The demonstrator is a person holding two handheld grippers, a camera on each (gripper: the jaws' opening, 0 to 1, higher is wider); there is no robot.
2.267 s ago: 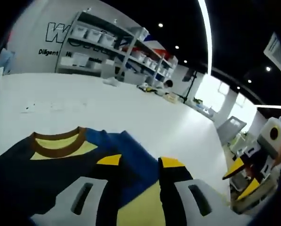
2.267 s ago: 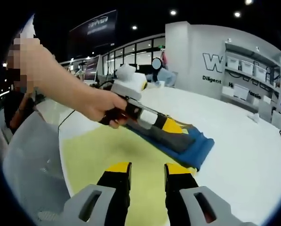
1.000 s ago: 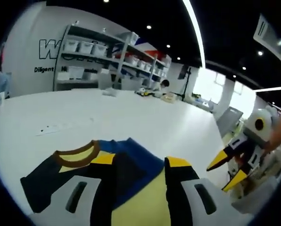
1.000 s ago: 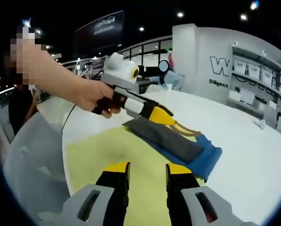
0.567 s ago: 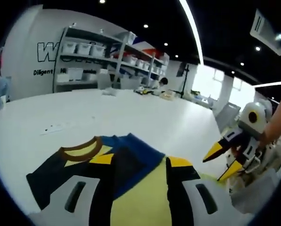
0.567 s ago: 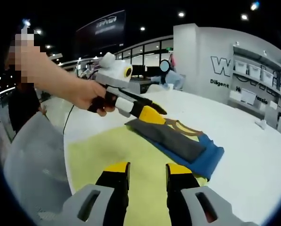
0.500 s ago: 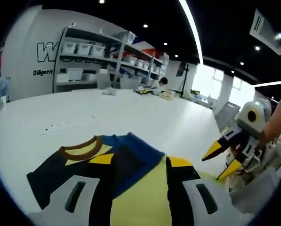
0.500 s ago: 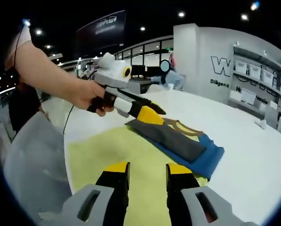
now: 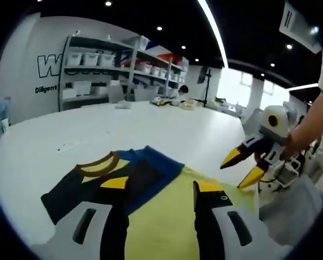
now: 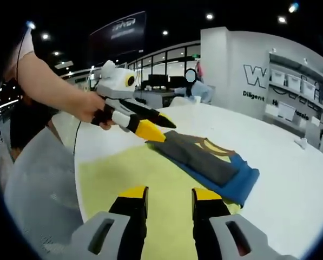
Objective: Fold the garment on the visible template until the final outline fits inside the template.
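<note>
Since the folded navy, blue and yellow garment (image 10: pixel 207 160) lies across the far edge of the flat yellow template (image 10: pixel 129 179), centre frame, it should be shifted inward, flat. Both the left gripper (image 10: pixel 153 129) and the right gripper (image 9: pixel 242 167) hover open, empty. Compared with earlier, both are lifted farther off the cloth.

I am seeing a dark grey and blue shirt (image 9: pixel 118 181) with a brown-edged yellow collar (image 9: pixel 98 165), lying on a pale yellow template (image 10: pixel 150 179) over the white table (image 9: pixel 96 124)
</note>
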